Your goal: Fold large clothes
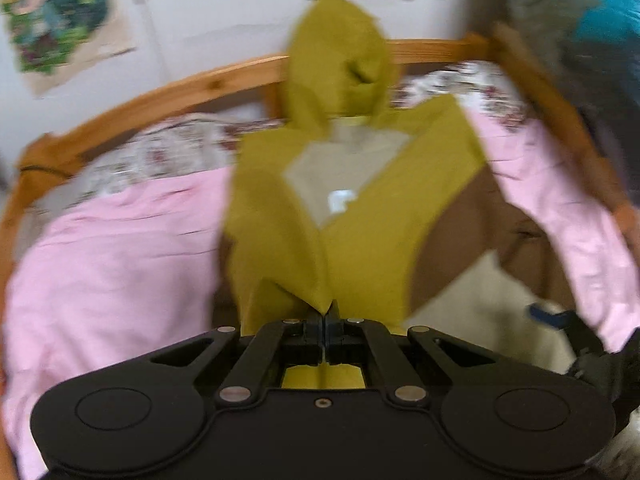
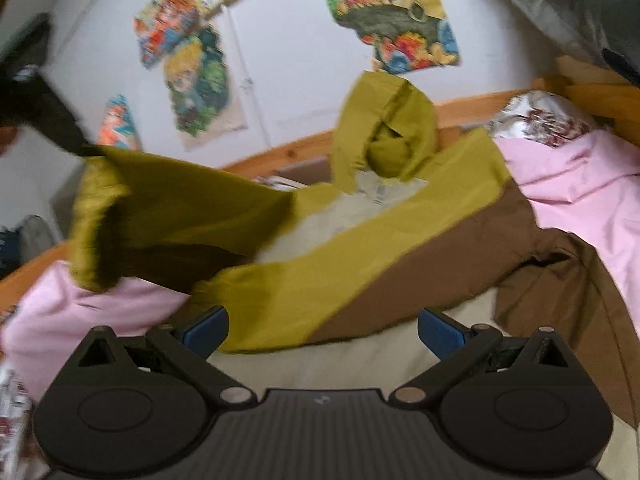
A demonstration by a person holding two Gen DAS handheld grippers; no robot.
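Clamped together, our left gripper (image 1: 325,322) pinched the olive jacket (image 1: 356,216) front, its length running away toward the hood (image 1: 340,64). Our right gripper (image 2: 322,330) stood wide apart and empty, nearer the hem.

This is a bedroom in a home. A wooden bed frame (image 1: 168,92) curves around a mattress spread with a pink sheet (image 1: 112,256), and a flowered pillow (image 2: 540,120) lies at the head of the bed. On the white wall (image 2: 288,64) above the bed frame hang colourful cartoon posters (image 2: 396,12).
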